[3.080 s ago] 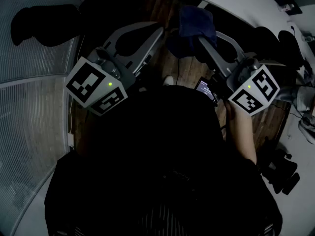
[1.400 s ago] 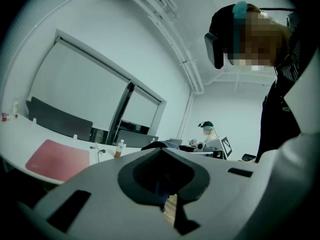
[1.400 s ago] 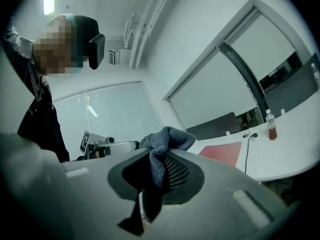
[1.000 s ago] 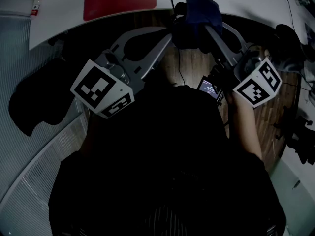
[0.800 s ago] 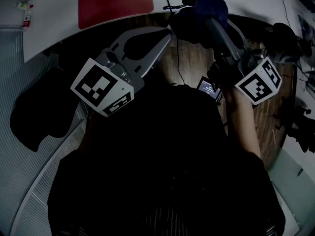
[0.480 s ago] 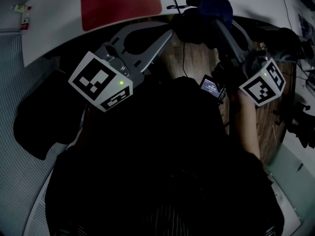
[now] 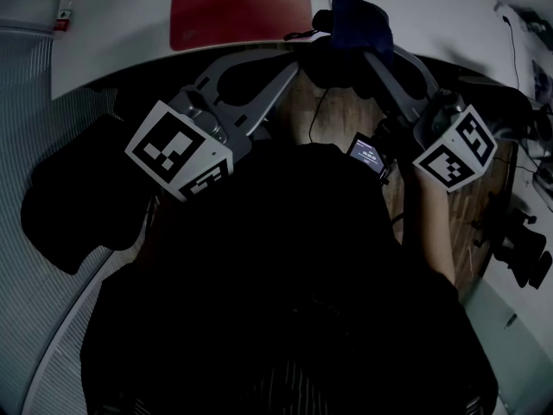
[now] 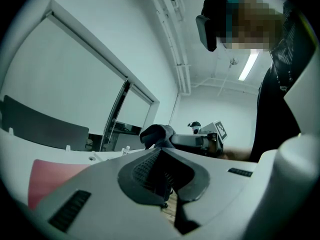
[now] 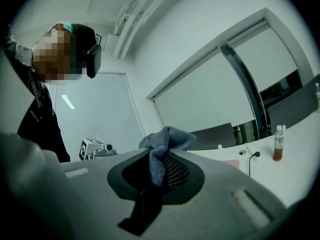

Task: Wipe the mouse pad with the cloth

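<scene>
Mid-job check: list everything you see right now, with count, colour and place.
Mouse pad: one, red, flat on table, beyond left gripper.
Cloth: one, dark blue, bunched in right gripper's jaws.
Table: one, white, ahead.
Bottle: one, brownish, standing on table.
Cable: one, black, on table.
Floor: wood, below grippers.
Left gripper: one, grey, shut, empty.
Right gripper: one, grey, shut on cloth.

I am wearing a loose black top (image 7: 285,301) and a black box-shaped headset (image 9: 93,54). My left grey plastic gripper (image 7: 292,60) and right grey plastic gripper (image 7: 370,52) are each carrying a white cube with black square markers (image 7: 180,151) and showing dark ribbed pads (image 8: 142,166).
</scene>
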